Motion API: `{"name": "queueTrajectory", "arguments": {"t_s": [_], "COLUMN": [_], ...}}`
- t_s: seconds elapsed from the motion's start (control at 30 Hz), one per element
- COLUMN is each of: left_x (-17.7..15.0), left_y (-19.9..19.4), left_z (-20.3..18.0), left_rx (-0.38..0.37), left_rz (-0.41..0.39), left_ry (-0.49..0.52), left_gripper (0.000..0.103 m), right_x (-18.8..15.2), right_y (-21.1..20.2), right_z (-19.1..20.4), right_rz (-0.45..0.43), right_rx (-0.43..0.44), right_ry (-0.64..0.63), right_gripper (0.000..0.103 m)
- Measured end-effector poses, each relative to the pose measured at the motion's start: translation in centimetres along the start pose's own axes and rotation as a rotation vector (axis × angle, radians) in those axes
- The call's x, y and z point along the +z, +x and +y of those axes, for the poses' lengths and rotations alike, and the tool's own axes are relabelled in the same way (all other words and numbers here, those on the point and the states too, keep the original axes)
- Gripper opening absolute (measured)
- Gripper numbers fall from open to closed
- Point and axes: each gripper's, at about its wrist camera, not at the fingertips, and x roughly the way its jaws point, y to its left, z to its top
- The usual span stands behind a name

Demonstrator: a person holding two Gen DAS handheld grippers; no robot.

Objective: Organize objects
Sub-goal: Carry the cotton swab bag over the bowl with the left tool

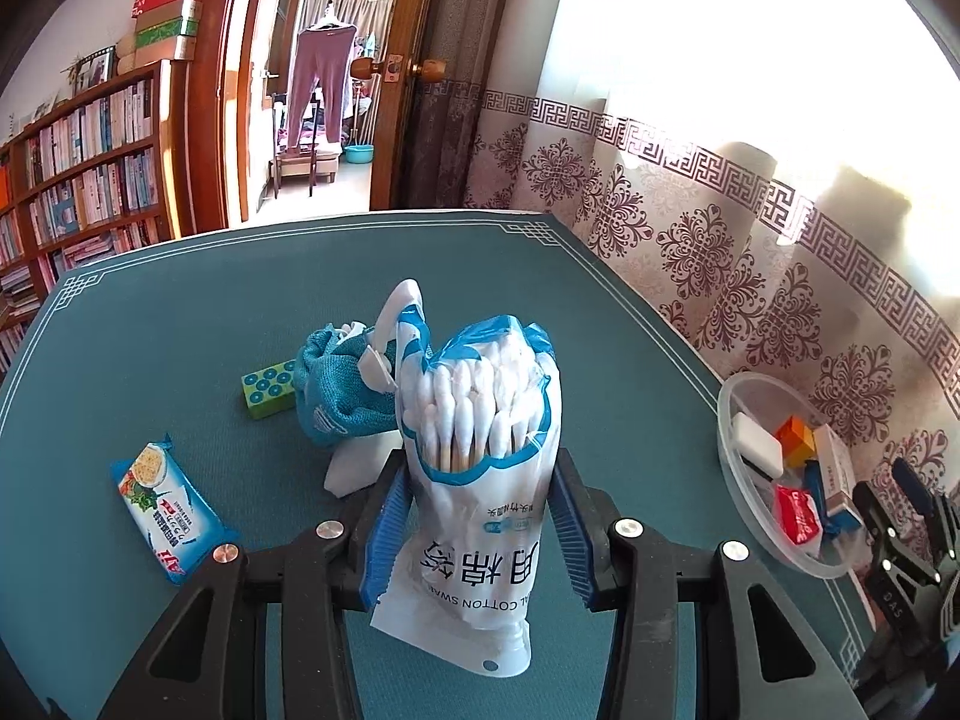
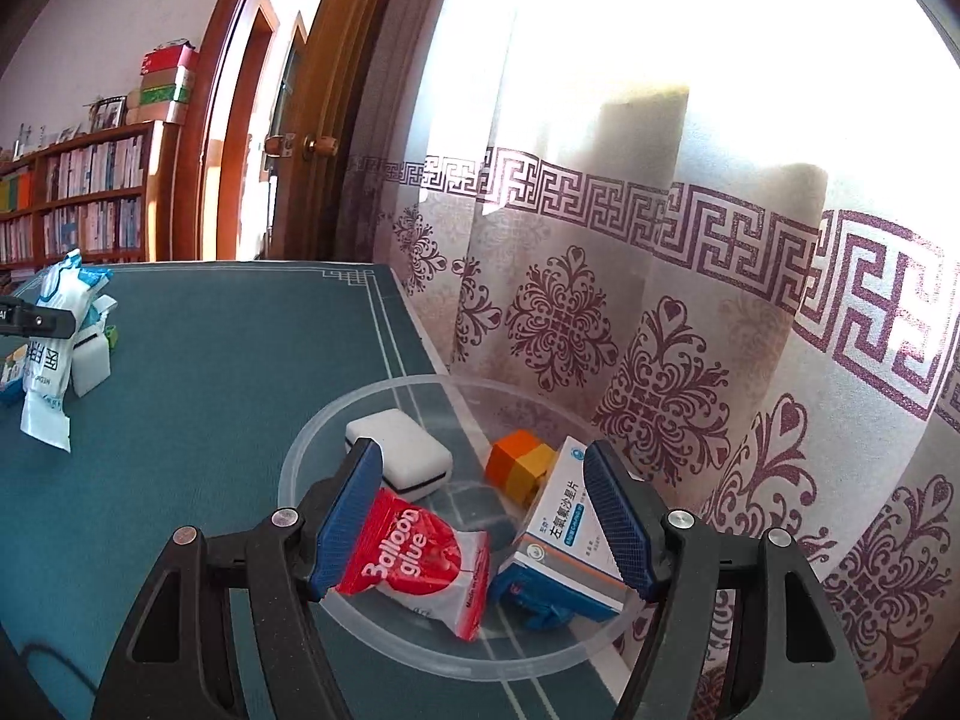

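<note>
1. left tongs (image 1: 480, 516) clamp the cotton swab bag (image 1: 480, 468), raised above the bench (image 1: 180, 330).
2. right tongs (image 2: 483, 516) stand part open, empty, over the clear bowl (image 2: 294, 468) at the bench's right edge.

Sunlight pours through a pale curtain (image 2: 630, 330) with maroon key-pattern trim, running along the table's (image 1: 180, 324) right edge. Beyond its far edge, a wooden door (image 1: 414, 60) stands open onto a bright room. At left, a packed bookshelf (image 1: 90, 168) carries stacked boxes (image 1: 165, 18) on top.
</note>
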Motion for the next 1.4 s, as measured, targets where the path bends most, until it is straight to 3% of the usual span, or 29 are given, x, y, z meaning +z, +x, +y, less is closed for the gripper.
{"name": "queueTrajectory", "arguments": {"t_s": [0.53,0.87,1.13,1.4], "left_x": [0.6,2.3,3.1,3.3], "left_y": [2.5,4.9,6.8,10.1], "left_z": [-9.9,-17.4,-21.8,-23.2], "left_rx": [-0.169,-0.331,-0.372,-0.398], "left_rz": [0.084,0.170,0.184,0.257], "left_ry": [0.091,0.110,0.153,0.123], "left_gripper": [0.048,0.048,0.048,0.047], "right_x": [-3.5,-3.1,-3.1,-3.2], "right_y": [-2.4,-2.4,-1.6,-1.4], "right_z": [-1.0,-3.6,-5.5,-5.5], "right_rz": [0.027,-0.009,0.010,0.011], "right_rx": [0.140,0.157,0.154,0.166], "right_ry": [-0.032,0.014,0.086,0.099], "right_gripper": [0.071,0.071,0.071,0.071]}}
